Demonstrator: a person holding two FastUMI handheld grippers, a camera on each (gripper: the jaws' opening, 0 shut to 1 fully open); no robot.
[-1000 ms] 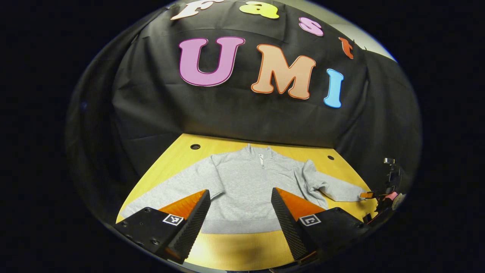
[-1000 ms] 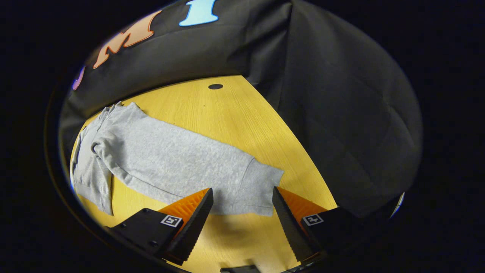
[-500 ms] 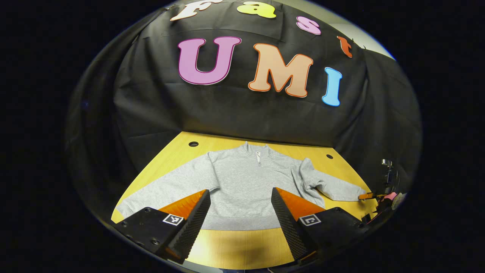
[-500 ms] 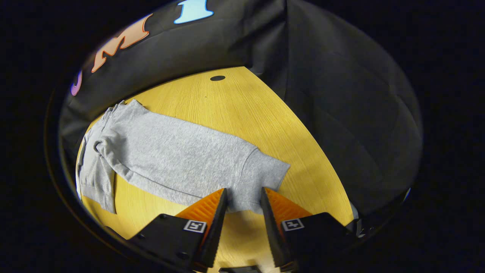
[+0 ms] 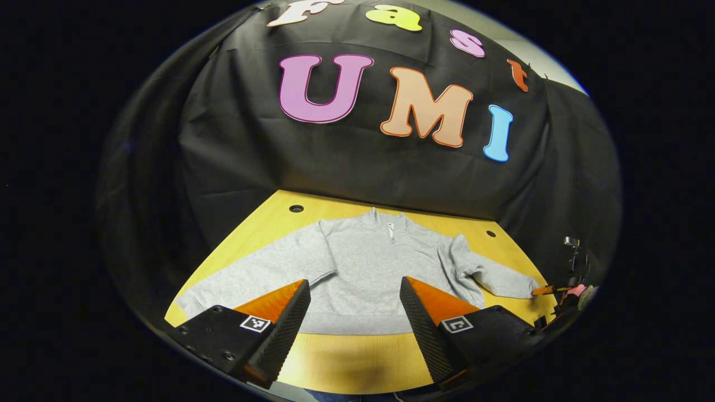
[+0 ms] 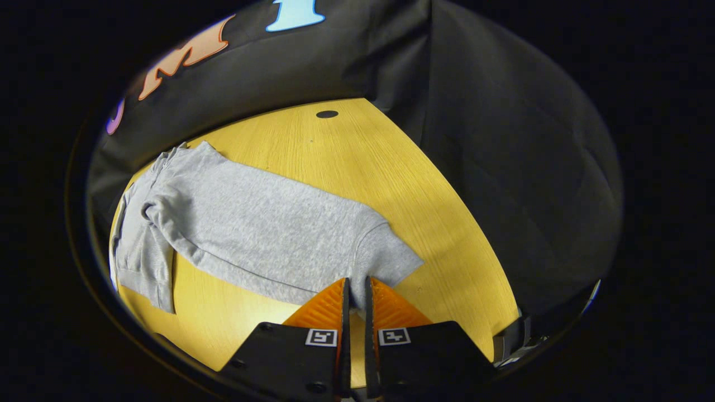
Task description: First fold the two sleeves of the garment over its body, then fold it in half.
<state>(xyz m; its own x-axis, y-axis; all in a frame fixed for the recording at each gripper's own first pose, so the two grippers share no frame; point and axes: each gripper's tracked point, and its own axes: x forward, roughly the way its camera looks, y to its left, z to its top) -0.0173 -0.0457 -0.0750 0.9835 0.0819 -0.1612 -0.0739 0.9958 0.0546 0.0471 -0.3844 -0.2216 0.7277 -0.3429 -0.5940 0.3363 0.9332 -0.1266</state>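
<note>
My left jaws stand spread wide, holding nothing, as my left gripper [image 5: 354, 287] hangs over the near edge of the yellow wooden table [image 5: 357, 363]; my right jaws are pressed nearly together, pinching the cuff [image 6: 385, 259] of a sleeve between them, at my right gripper [image 6: 356, 287].

Left gripper view, from the left: the grey sweatshirt [image 5: 368, 268] lies flat and face up on the table, collar toward the black cloth wall [image 5: 234, 156], hem toward me. Its one sleeve [image 5: 251, 276] stretches out straight toward the table's left edge, unfolded, its cuff partly behind my left finger. A small round hole [image 5: 296, 209] marks the tabletop near the far left corner. The body of the sweatshirt shows between my two fingers, with a short zip [image 5: 391, 230] at the neck. Farther right, the other sleeve [image 5: 491, 276] runs out rumpled at the shoulder, and at its end sits my other gripper [image 5: 550, 290], touching the cuff near the table's right edge. A second hole [image 5: 490, 234] lies by the far right corner.

Right gripper view, from the left: the sweatshirt's body bunches at the far left, and the sleeve crosses the table to my fingertips, where the cuff lies flat on the wood with its near edge caught between my fingers.
</note>
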